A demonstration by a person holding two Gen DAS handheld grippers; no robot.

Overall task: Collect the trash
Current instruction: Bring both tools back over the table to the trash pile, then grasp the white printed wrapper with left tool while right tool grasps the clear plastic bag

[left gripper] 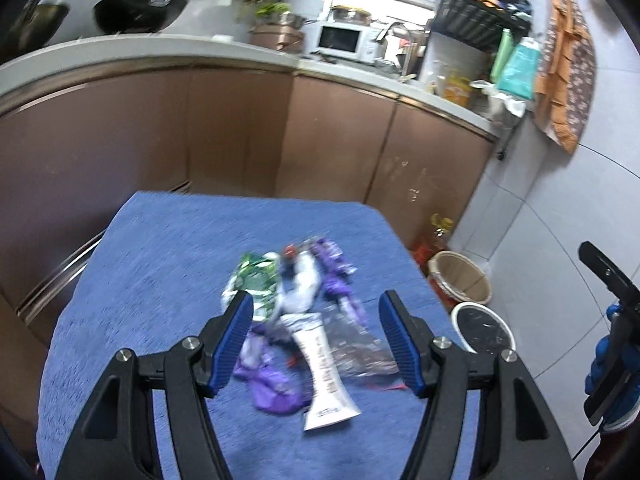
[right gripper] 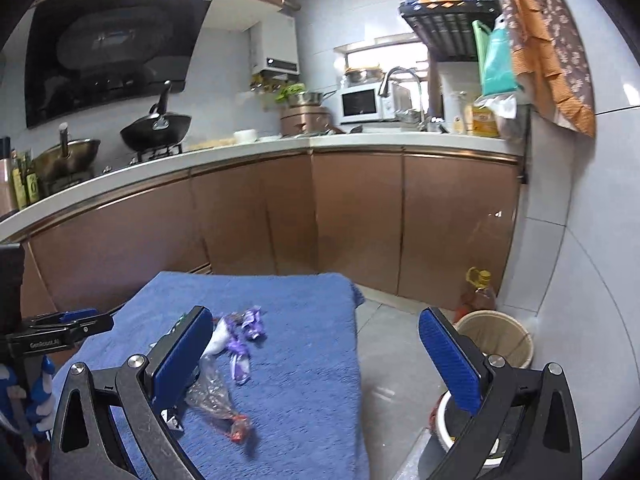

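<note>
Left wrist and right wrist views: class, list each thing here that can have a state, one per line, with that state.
left gripper: open, holding nothing.
right gripper: open, holding nothing.
white tube: lying flat on the blue towel, squeezed.
green wrapper: crumpled, on the towel.
purple wrappers: crumpled, on the towel.
clear wrapper: crumpled, on the towel.
beige bin: upright on the floor, uncovered.

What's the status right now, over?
Left gripper and right gripper both open, empty. Trash pile lies on the blue cloth, untouched. Bins on the floor to the right; nothing in the way.
</note>
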